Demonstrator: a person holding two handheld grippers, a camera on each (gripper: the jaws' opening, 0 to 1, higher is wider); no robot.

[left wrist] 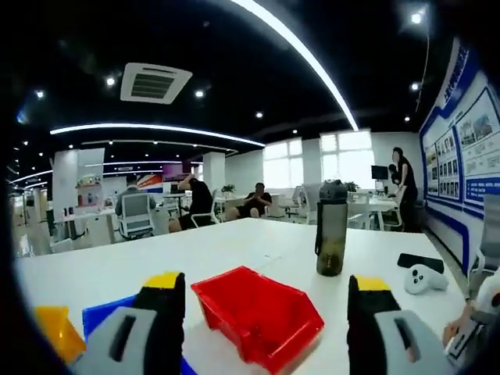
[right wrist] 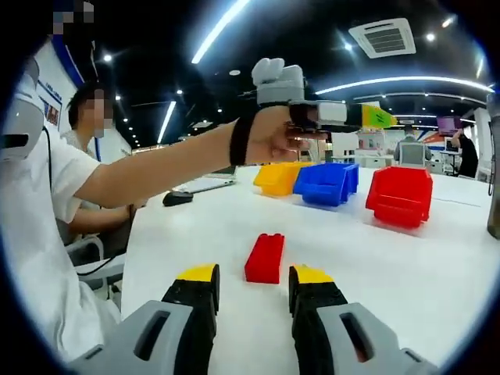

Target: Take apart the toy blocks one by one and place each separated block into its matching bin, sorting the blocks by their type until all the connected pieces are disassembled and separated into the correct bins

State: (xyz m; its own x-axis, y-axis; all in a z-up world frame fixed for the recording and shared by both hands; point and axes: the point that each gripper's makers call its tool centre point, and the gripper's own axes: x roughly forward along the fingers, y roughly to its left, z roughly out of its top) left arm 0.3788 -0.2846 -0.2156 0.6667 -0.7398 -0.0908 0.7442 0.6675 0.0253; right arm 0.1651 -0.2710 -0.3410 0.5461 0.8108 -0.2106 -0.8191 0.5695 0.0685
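A red toy block [right wrist: 265, 257] lies flat on the white table [right wrist: 195, 226], just ahead of my right gripper [right wrist: 255, 276], whose yellow-tipped jaws stand open on either side of the block's near end without touching it. A person's hand holds my left gripper [right wrist: 344, 116] high above the table, pointing towards the bins. From the left gripper view, my left gripper [left wrist: 266, 285] is wide open with nothing in it, and the red bin [left wrist: 258, 312] sits below and between its jaws. The blue bin [left wrist: 105, 312] and yellow bin [left wrist: 55, 332] stand beside it.
In the right gripper view the yellow bin [right wrist: 281, 178], blue bin [right wrist: 328, 183] and red bin [right wrist: 400, 195] stand in a row. A dark water bottle [left wrist: 331, 228], a black phone [left wrist: 422, 262] and a white controller [left wrist: 426, 279] sit further back. Several people sit at desks behind.
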